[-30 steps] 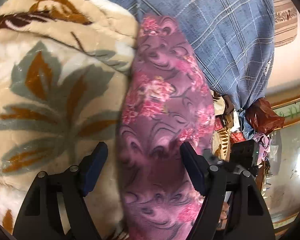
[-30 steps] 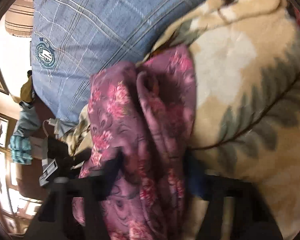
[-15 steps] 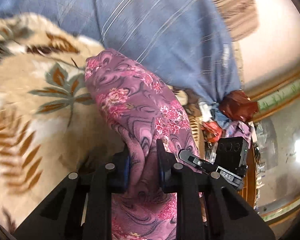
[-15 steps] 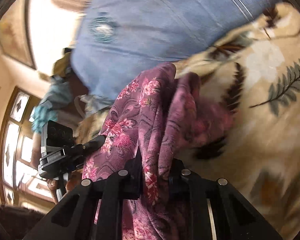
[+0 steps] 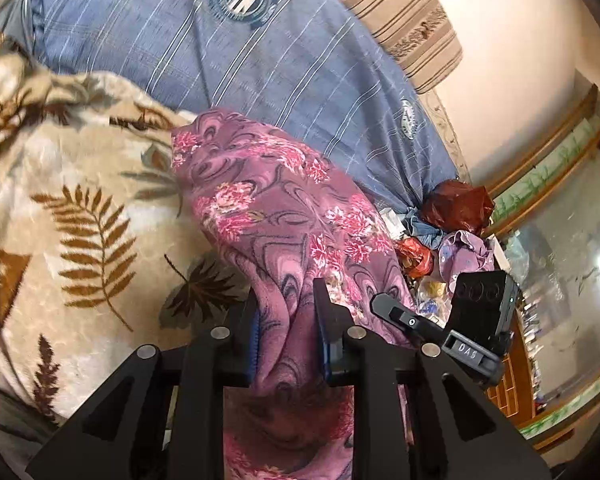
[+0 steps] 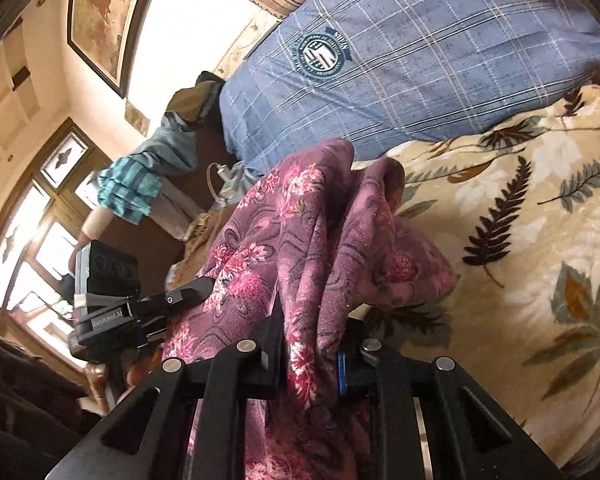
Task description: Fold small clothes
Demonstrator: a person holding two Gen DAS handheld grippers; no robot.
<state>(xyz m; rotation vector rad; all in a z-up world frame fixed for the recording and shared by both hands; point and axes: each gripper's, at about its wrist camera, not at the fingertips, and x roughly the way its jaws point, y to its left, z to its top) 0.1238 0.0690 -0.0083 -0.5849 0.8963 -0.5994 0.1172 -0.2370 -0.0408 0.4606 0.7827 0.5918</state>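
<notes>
A purple garment with pink flowers is lifted off a cream blanket with leaf prints. My left gripper is shut on one bunched edge of it. My right gripper is shut on another edge of the same garment, which drapes in folds between the fingers. The far end of the cloth still rests on the blanket. Each gripper shows at the side of the other's view, the right one in the left wrist view and the left one in the right wrist view.
A blue checked pillow with a round crest lies behind the garment, also in the right wrist view. Bags and clutter sit at the bed's edge. Clothes hang on furniture near a window.
Both grippers went from open around the garment to shut on it. They have since lifted it up and back, so more of the pillow and room shows.
</notes>
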